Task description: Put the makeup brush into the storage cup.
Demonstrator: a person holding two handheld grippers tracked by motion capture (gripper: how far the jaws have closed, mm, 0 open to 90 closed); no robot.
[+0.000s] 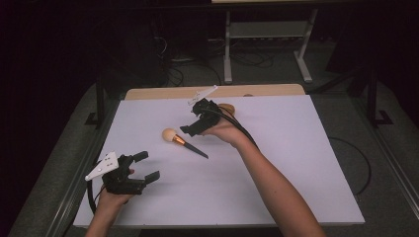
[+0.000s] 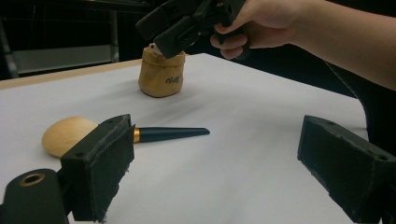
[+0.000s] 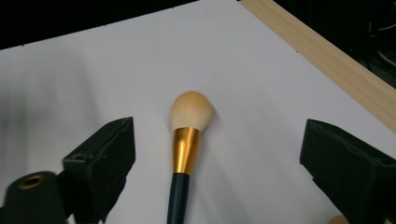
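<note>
At the near left of the white surface [image 1: 296, 163], the left gripper [image 1: 146, 167] rests spread and empty. Toward the middle lies a makeup brush [image 1: 184, 142], bristle head to the left, dark handle pointing right, flat and untouched. Above it hovers the right gripper [image 1: 190, 129], jaws spread wide to either side of the brush. A tan pouch [image 2: 161, 74] stands behind. To grip well, it should probably lower straight and close across the gold collar or handle, not the soft bristles.
</note>
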